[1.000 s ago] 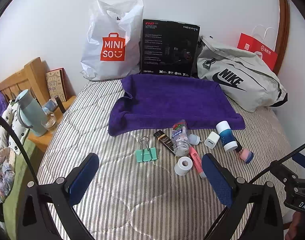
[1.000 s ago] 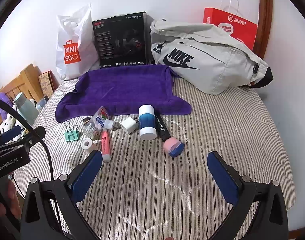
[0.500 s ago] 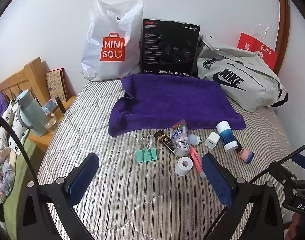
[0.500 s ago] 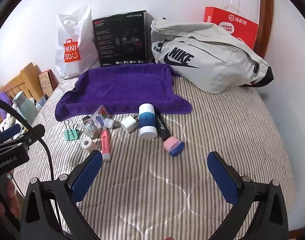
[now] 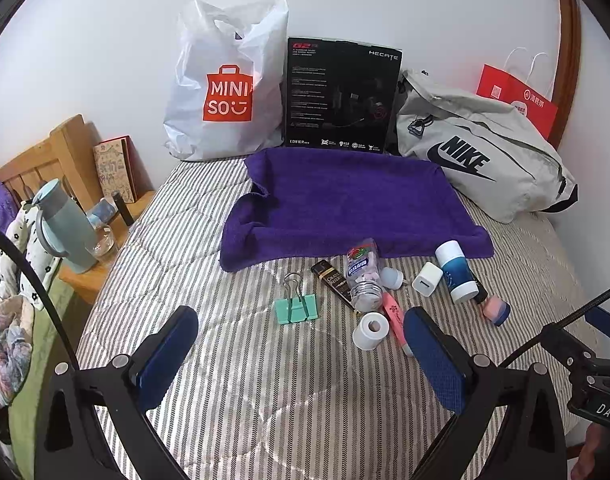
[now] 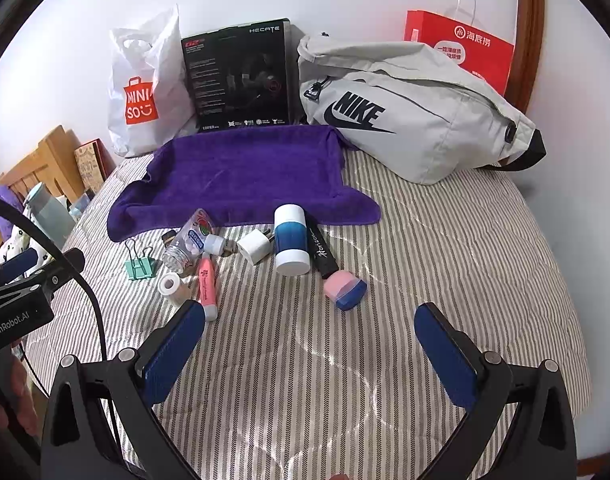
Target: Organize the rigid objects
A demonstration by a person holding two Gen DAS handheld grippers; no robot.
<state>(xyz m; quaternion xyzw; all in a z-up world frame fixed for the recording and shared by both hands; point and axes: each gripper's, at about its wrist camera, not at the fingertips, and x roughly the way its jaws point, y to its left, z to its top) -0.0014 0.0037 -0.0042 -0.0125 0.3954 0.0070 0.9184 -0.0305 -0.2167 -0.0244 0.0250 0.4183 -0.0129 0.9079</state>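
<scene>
Both the left gripper [image 5: 301, 344] and right gripper [image 6: 309, 340] hover with jaws wide apart and empty over the bed [image 6: 445, 248], the small objects [image 6: 291, 240] clustered just near of the purple towel [image 6: 241, 168].

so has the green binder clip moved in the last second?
No. The green binder clip sits at the same spot just below the purple towel edge, left of the clear bottle.

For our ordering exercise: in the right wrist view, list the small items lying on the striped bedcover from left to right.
Green binder clip → white tape roll → pink highlighter pen → white plug adapter → blue-and-white cylindrical container → pink-and-blue eraser.
</scene>
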